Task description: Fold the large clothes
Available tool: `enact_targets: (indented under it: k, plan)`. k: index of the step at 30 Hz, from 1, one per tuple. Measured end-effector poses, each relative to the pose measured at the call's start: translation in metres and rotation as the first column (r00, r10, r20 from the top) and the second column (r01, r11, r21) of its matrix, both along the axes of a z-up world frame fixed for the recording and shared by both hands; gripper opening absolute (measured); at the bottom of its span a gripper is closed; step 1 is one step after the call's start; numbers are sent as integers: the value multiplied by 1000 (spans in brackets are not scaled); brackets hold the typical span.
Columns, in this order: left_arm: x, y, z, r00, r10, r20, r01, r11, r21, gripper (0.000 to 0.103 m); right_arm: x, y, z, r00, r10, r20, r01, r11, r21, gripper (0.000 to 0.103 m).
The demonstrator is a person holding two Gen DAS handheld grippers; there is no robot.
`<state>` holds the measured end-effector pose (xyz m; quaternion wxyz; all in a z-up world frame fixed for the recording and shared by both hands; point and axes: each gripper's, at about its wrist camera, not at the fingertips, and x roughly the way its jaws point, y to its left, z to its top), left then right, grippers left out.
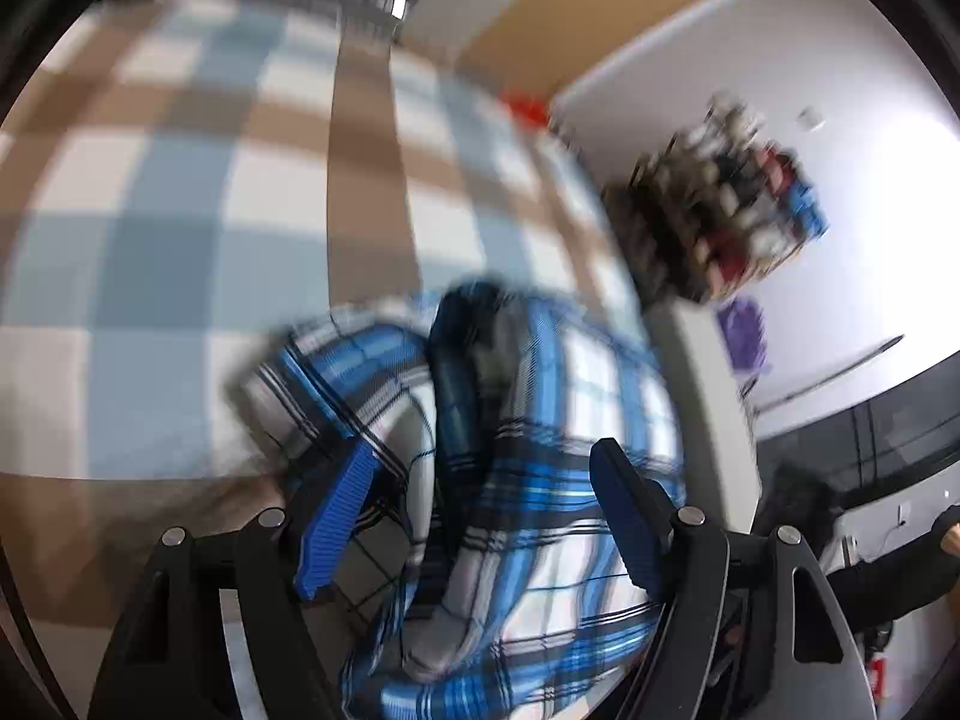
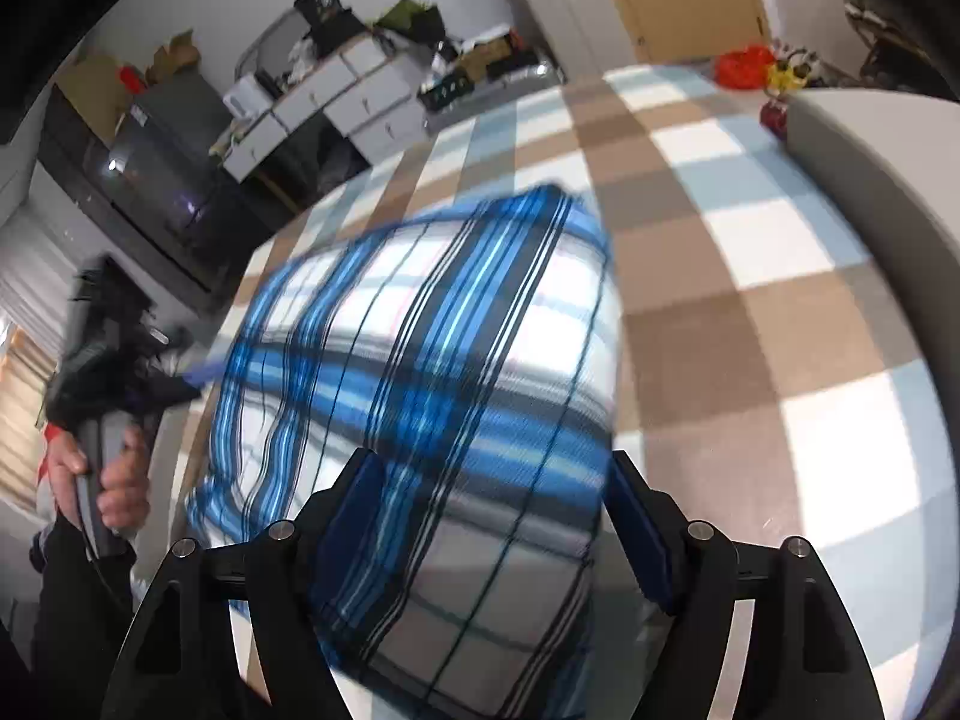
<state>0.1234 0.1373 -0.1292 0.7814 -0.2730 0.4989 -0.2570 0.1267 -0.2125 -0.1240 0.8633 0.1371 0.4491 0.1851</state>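
A blue, white and black plaid shirt (image 1: 528, 480) lies bunched on a bed with a checked cover (image 1: 180, 210). In the left wrist view my left gripper (image 1: 480, 468) is open, with the shirt's folds and collar between its blue fingers (image 1: 336, 516). In the right wrist view the same shirt (image 2: 432, 360) is a broad folded panel. My right gripper (image 2: 489, 480) is open, its jaws wide on either side of the near edge of the cloth. The left gripper (image 2: 120, 360) and the hand holding it show at the left, blurred.
The brown, blue and white checked cover (image 2: 750, 300) spreads on all sides. A grey headboard or cushion (image 2: 870, 150) is at the right. A cluttered dresser (image 2: 336, 96), a dark TV (image 2: 138, 180), wardrobes (image 2: 600, 0) and a red bag (image 2: 744, 66) stand beyond the bed.
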Motion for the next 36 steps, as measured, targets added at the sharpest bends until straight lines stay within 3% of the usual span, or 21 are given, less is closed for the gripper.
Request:
enact_targets:
  k: [3, 9, 11, 14, 20, 23, 27, 30, 33, 36]
  plan:
    - [7, -19, -11, 999, -50, -21, 51, 998, 22, 71, 5, -6, -2, 1000, -14, -6, 14, 1000, 25, 76]
    - [-5, -35, 2, 985, -161, 59, 163, 987, -17, 70, 14, -3, -6, 999, 25, -20, -24, 997, 80, 75]
    - [-14, -42, 1, 975, -206, 80, 206, 979, 7, 70, 13, 3, -5, 999, 43, -16, -42, 997, 71, 75]
    - [-20, -37, 7, 980, -186, 77, 179, 980, 82, 70, 9, 16, -2, 998, 64, 11, -64, 998, -15, 75]
    - [-67, -10, 32, 986, -72, 149, 35, 971, 236, 71, 5, 5, -2, 999, 39, 11, -39, 999, 1, 75]
    - [-83, -10, 23, 990, -73, 120, 36, 957, 289, 71, 1, 2, 1, 999, 31, 10, -31, 1000, -2, 75]
    - [-88, -16, -8, 997, -80, 24, 67, 937, 342, 71, -8, 7, 4, 999, 37, 29, -36, 998, -44, 76]
    - [-96, -16, -22, 996, -85, -11, 84, 949, 304, 71, -13, 15, 1, 998, 54, 30, -51, 996, -77, 76]
    - [-106, -28, -24, 985, -168, -29, 170, 961, 218, 71, -13, 18, 0, 998, 56, 17, -55, 996, -65, 76]
    - [-113, -41, -22, 976, -216, -4, 211, 951, 224, 71, -13, 21, 0, 997, 74, 3, -74, 996, -49, 76]
